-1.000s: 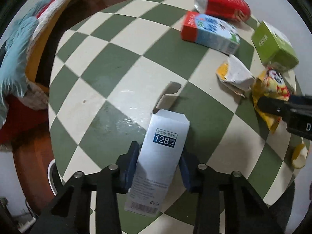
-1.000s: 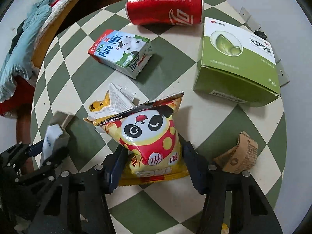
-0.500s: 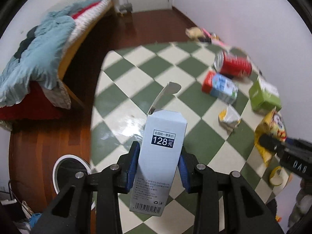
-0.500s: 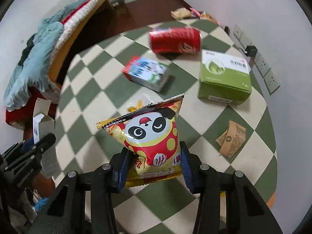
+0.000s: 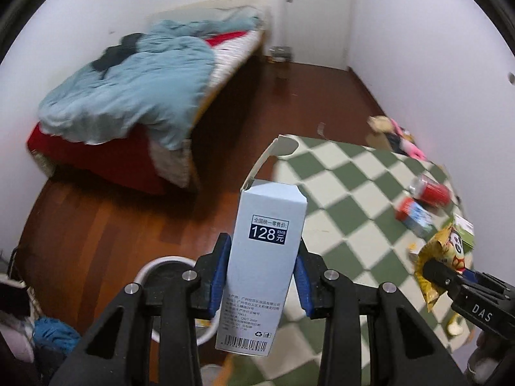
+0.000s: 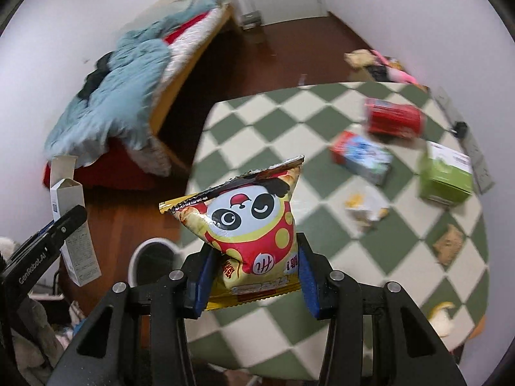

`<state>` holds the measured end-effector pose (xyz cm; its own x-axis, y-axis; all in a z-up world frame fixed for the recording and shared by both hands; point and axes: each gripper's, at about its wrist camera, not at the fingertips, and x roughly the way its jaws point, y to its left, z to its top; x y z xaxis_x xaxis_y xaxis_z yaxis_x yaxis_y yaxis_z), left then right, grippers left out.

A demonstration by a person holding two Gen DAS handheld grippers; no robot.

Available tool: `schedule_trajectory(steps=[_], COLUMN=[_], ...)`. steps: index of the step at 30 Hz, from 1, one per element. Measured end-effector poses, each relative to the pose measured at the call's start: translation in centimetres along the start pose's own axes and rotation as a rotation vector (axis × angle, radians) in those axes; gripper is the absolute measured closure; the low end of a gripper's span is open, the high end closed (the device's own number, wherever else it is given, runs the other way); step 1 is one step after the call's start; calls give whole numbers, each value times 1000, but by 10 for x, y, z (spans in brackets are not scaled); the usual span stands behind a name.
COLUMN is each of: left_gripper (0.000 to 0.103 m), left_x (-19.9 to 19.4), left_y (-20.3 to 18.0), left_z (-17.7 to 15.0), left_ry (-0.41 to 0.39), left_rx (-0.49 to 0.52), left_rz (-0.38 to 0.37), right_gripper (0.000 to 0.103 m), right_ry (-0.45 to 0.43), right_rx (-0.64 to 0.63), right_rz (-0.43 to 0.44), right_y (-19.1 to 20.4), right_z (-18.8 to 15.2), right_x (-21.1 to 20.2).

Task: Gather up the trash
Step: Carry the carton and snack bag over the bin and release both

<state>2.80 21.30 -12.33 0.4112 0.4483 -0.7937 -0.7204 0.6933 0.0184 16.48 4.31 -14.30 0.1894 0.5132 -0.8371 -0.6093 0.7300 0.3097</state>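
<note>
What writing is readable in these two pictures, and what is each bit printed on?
"128 RMB 元": dark label on the pale blue box held in the left gripper.
"DAS": right gripper body, left view.
"GenRobot.AI": left gripper body, right view.
Fine print and barcode on the box: too small.
Panda snack bag: characters unclear.
Red can, milk carton, green box: blurred.

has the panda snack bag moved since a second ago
Yes. The panda snack bag, which lay on the checkered table, is now lifted clear of it in the right claw, toward the table's bed-side edge.
</note>
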Motion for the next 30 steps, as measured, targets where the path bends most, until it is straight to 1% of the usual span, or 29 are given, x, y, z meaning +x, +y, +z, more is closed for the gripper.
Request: schedule_trajectory(steps=[3,6,8,9,11,13,16,19,20,23,26,28,29,30], left_gripper=[70,70,70,70,70,70,70,70,70,70,69,68,63,48], left_x=[-5,1,15,27,50,80,128,167,177,203,224,232,232,230], left_y=[45,88,120,136,162,189,222,250,256,273,284,286,287,290], left_z=[-6,-18,-30,-38,-54,-73,-101,-129,-135,-155,-171,-177,-179,-181], left_ry=[1,35,84,120,189,269,388,475,494,541,583,603,606,604], left_rx=[-50,-111,-166,-195,-254,-322,-414,-493,-509,-551,-589,-594,-599,-606], left_rz=[53,82,86,81,61,38,8,-15,-19,-37,-46,-31,-31,-30], right_gripper=[55,55,55,55,55,55,56,56,56,56,56,55,55,54], right_ry=[23,69,120,143,204,258,358,436,465,512,541,556,564,569], right_rx=[-36,-77,-112,-127,-160,-188,-228,-256,-268,-307,-337,-350,-355,-359], right_rz=[52,102,130,138,155,155,130,91,72,25,-13,-30,-30,-35], right_y=[42,87,119,132,162,185,216,234,239,250,258,264,265,268], right_z=[-6,-19,-31,-36,-49,-62,-83,-99,-104,-112,-115,-113,-112,-110], right_x=[14,40,66,78,112,144,205,254,274,314,344,364,370,376])
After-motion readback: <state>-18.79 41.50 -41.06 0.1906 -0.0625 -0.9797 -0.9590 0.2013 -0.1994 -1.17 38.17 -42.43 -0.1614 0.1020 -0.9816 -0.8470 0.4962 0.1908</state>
